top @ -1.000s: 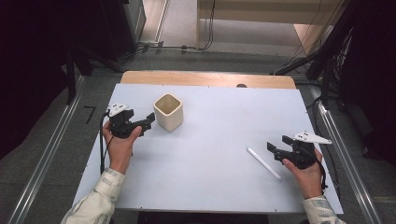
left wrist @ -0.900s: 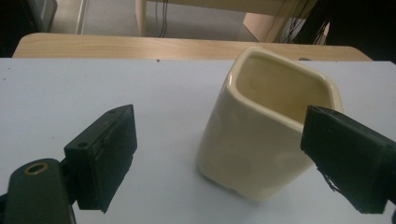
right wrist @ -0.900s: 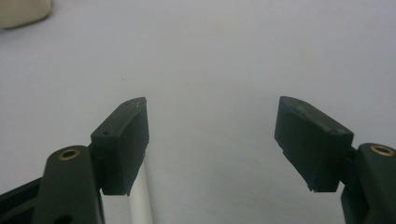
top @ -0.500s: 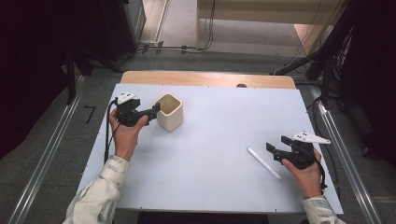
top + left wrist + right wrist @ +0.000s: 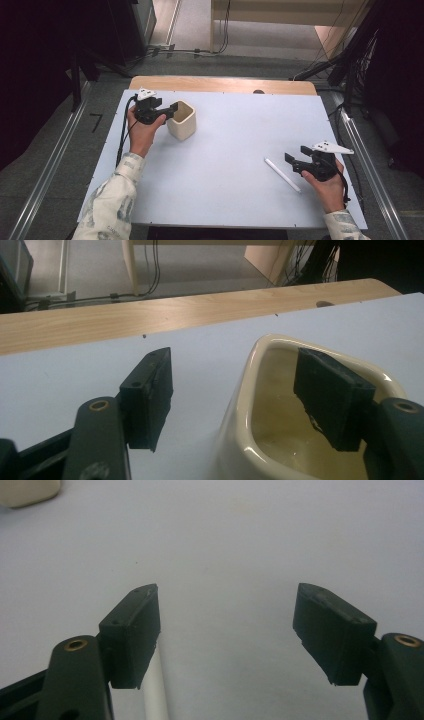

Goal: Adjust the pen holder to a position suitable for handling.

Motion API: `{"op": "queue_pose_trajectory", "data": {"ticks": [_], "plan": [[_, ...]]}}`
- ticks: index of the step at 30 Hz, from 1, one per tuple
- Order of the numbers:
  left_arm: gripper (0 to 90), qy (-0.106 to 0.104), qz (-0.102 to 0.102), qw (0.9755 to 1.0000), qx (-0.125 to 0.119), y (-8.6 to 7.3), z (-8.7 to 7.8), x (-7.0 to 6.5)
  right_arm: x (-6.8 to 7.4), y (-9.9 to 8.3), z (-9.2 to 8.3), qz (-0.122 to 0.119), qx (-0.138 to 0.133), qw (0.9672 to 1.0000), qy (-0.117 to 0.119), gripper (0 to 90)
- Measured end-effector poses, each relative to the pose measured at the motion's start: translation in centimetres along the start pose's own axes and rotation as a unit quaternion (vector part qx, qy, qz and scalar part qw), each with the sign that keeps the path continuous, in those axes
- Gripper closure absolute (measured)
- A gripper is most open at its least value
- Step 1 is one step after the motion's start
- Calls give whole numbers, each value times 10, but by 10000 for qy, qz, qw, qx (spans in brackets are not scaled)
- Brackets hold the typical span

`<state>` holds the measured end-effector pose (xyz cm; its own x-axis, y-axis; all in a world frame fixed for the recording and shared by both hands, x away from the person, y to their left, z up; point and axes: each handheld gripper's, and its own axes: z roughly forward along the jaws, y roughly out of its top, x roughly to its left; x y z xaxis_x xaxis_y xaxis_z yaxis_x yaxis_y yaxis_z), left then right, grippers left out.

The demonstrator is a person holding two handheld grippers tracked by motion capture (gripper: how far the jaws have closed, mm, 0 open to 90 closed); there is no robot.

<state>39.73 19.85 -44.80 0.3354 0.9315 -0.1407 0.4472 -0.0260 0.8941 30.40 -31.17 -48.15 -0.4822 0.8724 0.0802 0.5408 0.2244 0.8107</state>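
A cream, square-mouthed cup [image 5: 182, 121] stands upright at the back left of the white table [image 5: 240, 125]. My left gripper [image 5: 173, 108] is open at the cup's near-left wall. In the left gripper view the left gripper [image 5: 232, 365] straddles the wall of the cup [image 5: 240, 415], one jaw outside and one over the empty inside. A white stick [image 5: 282, 174] lies flat at the front right. My right gripper [image 5: 296, 155] hovers open just right of it. In the right gripper view the right gripper [image 5: 227, 592] has the stick [image 5: 155, 692] under its left jaw.
A wooden strip [image 5: 225, 84] runs along the table's far edge, with floor and cables beyond. Metal rails flank the table on both sides. A corner of the cup [image 5: 25, 492] shows far off in the right gripper view.
My left gripper has moved forward and right, up to the cup, and now straddles its wall. The right gripper and the stick have barely moved.
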Motion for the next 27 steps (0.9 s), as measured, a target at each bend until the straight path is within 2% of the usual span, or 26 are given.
{"op": "queue_pose_trajectory", "data": {"ticks": [4, 5, 10, 14, 18, 20, 21, 27], "plan": [[399, 8, 94, 9999, 52, -3, 4, 1, 0, 0, 0, -5, 1, 10000, -5, 259], [441, -19, 109, 9999, 65, -3, 5, 1, 0, 0, 0, -26, -7, 10000, 1, 260], [523, -107, 174, 9997, 122, -5, 9, 2, 1, 0, 1, -29, 6, 10000, 3, 263], [543, -80, 170, 9996, 195, -6, 12, 5, 1, 0, 1, -28, 10, 10000, 7, 264], [571, -154, 154, 9996, 189, -7, 14, 6, 1, 0, 1, -30, 16, 10000, 8, 264], [609, -173, 170, 9995, 191, -7, 15, 5, 1, 0, 1, -31, 22, 10000, 8, 265], [664, -207, 159, 9994, 208, -6, 15, 4, 1, 0, 2, -37, 33, 10000, 7, 265], [749, -258, 282, 9989, 285, -5, 17, 0, 1, 0, 1, -41, 28, 10000, 18, 268]]}}
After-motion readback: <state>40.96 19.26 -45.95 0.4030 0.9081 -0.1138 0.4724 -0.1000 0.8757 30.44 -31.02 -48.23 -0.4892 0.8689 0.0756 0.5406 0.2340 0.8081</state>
